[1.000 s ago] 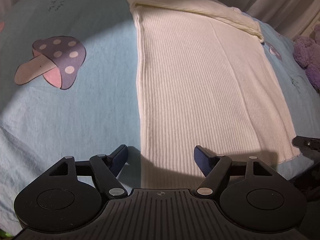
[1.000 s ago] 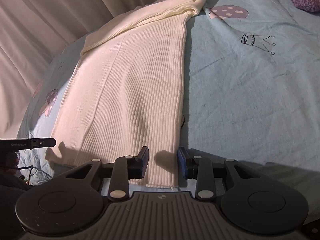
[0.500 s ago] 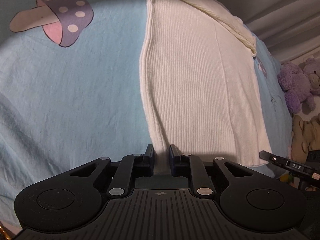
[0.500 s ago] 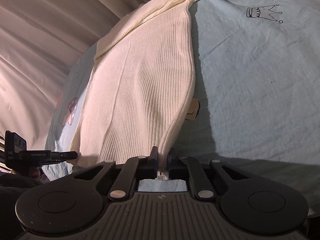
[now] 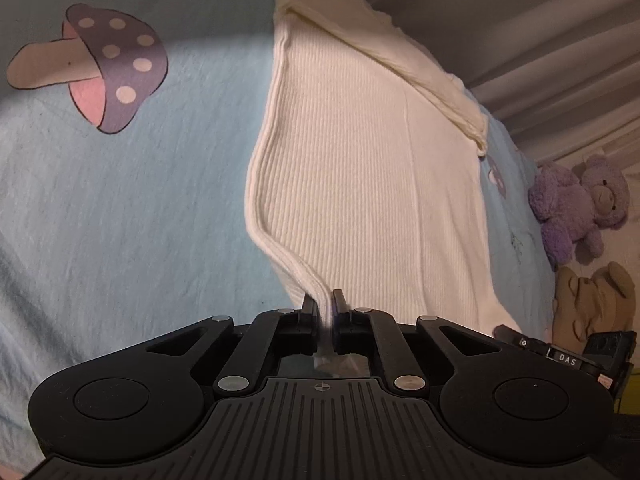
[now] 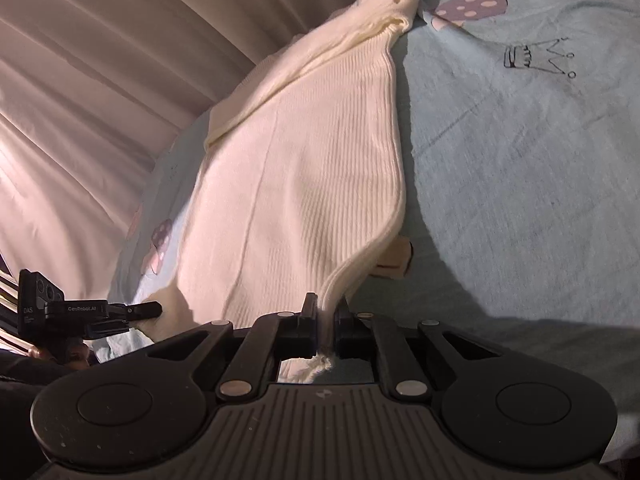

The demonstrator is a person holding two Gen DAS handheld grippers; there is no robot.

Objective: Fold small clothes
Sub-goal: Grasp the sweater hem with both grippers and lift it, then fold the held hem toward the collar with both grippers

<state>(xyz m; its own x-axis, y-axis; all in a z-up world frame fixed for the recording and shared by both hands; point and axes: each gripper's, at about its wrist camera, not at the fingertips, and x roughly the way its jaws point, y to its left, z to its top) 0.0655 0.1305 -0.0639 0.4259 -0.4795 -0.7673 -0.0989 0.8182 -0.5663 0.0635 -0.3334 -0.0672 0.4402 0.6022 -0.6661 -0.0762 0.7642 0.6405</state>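
A cream ribbed knit garment (image 5: pixel 360 184) lies lengthwise on a light blue bedsheet (image 5: pixel 140 220), its far end folded over. My left gripper (image 5: pixel 324 308) is shut on the garment's near left corner, and the hem there rises off the sheet. In the right wrist view the same garment (image 6: pixel 304 184) runs away from me. My right gripper (image 6: pixel 326 310) is shut on its near right corner, which is lifted too. The left gripper (image 6: pixel 148 309) shows at the left of that view, and the right gripper's body (image 5: pixel 560 354) at the lower right of the left wrist view.
The sheet carries a mushroom print (image 5: pixel 100 68) to the left of the garment and a crown drawing (image 6: pixel 536 58) to its right. A purple plush bear (image 5: pixel 580 208) and a tan plush toy (image 5: pixel 592 300) sit at the bed's right edge. Pale curtains (image 6: pixel 100 100) hang behind the bed.
Both grippers went from open around the near hem corners to shut on them. The near hem has lifted off the sheet, and both views have rolled and tilted.
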